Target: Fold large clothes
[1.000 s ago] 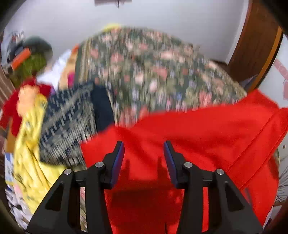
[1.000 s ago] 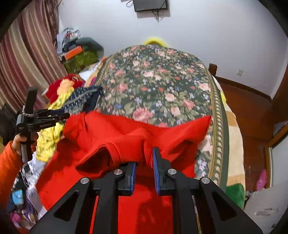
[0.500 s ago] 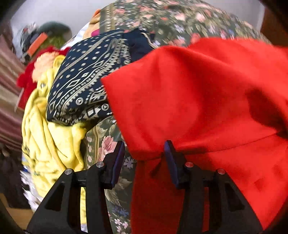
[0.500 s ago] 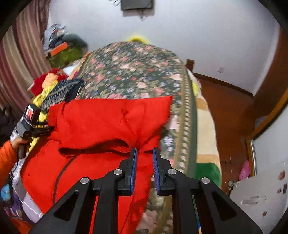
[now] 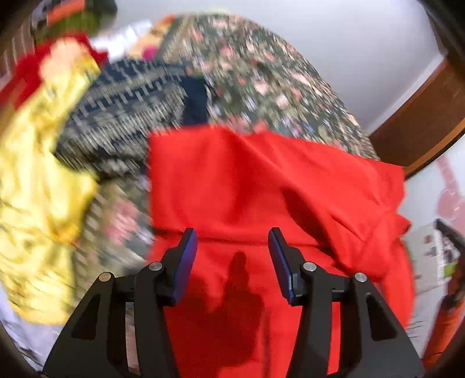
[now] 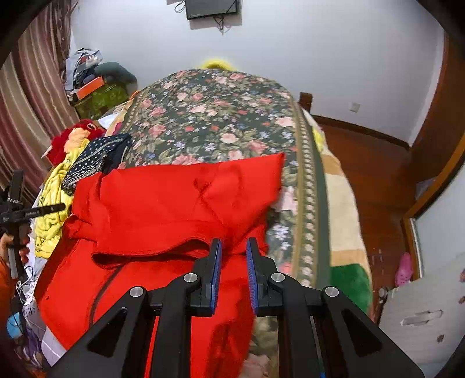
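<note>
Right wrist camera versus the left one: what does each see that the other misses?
Only the right wrist view shows the wall-mounted screen, the striped curtain and the left gripper from outside. Only the left wrist view shows the left gripper's open jaws close up, though blurred. Both show the red garment, the floral bedspread and the yellow cloth.

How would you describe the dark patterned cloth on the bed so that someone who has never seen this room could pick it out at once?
Start at the bed with the floral bedspread and go to the clothes heaped along its left edge. There, between the yellow garment and the big red garment, lies the navy cloth. It alone is dark, printed with small white dots and geometric bands.
</note>
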{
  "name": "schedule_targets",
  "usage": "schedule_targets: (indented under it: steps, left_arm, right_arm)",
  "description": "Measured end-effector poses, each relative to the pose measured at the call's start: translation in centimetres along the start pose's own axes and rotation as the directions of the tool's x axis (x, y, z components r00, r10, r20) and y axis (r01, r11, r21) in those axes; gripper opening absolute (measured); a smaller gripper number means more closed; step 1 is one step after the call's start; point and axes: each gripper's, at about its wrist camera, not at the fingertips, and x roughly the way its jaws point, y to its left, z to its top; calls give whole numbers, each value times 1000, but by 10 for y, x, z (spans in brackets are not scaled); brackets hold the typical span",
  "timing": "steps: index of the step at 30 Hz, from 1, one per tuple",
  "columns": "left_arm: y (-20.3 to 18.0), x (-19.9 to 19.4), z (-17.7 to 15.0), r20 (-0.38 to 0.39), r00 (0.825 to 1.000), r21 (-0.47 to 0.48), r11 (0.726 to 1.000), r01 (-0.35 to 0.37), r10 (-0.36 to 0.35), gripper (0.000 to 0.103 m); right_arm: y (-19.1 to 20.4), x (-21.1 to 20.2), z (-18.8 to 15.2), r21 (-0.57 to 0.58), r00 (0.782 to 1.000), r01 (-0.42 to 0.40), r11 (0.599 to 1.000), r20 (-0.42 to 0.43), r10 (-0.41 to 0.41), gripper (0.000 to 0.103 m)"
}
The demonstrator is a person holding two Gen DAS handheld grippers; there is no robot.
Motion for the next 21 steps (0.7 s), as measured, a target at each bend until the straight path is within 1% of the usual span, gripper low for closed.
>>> schedule_targets:
  steps: [2, 4, 6, 8, 10, 11, 12, 13, 14, 15, 16, 17, 18, 19, 20, 21]
  left_arm:
    - [0, 18, -6, -50, 995, -57, 995, 78, -81, 50]
    - [-3, 31, -10, -80, 987, -92, 987, 129, -136, 50]
    - [-8, 47, -12, -100, 974, -134, 973, 190, -204, 50]
    - [-7, 56, -11, -88, 969, -174, 961, 214, -232, 50]
    - [0, 61, -6, -47, 961, -233, 939, 254, -272, 50]
    - [5, 64, -4, -25, 956, -268, 924, 274, -291, 50]
    - [13, 71, -2, 6, 948, -305, 902, 305, -318, 50]
    - [17, 73, -1, 23, 946, -322, 893, 313, -323, 47]
    - [21, 75, 1, 42, 949, -337, 889, 309, -314, 31]
    - [23, 77, 1, 51, 958, -339, 898, 281, -281, 11]
    - [24, 77, 2, 47, 966, -333, 908, 255, -254, 5]
    - [23, 76, 2, 51, 970, -321, 916, 240, -236, 3]
    - [19, 69, 2, 65, 978, -295, 932, 208, -198, 1]
    - [13, 58, 3, 87, 986, -255, 954, 159, -141, 1]
    - [12, 50, 4, 108, 988, -226, 965, 129, -107, 1]
    - [7, 31, 6, 156, 986, -178, 980, 85, -57, 0]
  right_arm:
    - [3, 7, 0, -2, 1000, -4, 1000, -8, 4, 12]
    - [6, 13, 0, -3, 1000, -5, 1000, -14, 5, 12]
    - [6, 18, -2, -1, 1000, -7, 1000, -23, 7, 12]
    - [5, 22, -4, 3, 999, -7, 1000, -34, 7, 12]
    - [5, 28, -5, 2, 999, -5, 1000, -46, 5, 12]
    - [4, 29, -5, 3, 999, -5, 1000, -49, 5, 12]
    - [4, 32, -6, 3, 999, -5, 1000, -54, 5, 12]
    - [4, 34, -6, 5, 998, -7, 1000, -59, 7, 12]
    - [5, 37, -6, 7, 998, -11, 1000, -65, 11, 12]
    - [6, 39, -5, 9, 998, -13, 1000, -68, 13, 12]
    - [7, 41, -5, 10, 997, -16, 1000, -71, 16, 12]
    - [9, 42, -4, 8, 997, -18, 1000, -71, 18, 12]
    - [11, 41, -2, 3, 998, -17, 1000, -67, 17, 12]
    - [14, 40, 0, -5, 998, -15, 1000, -59, 14, 12]
    - [17, 38, 3, -15, 999, -15, 1000, -45, 14, 12]
    - [19, 36, 6, -20, 999, -15, 1000, -35, 14, 12]
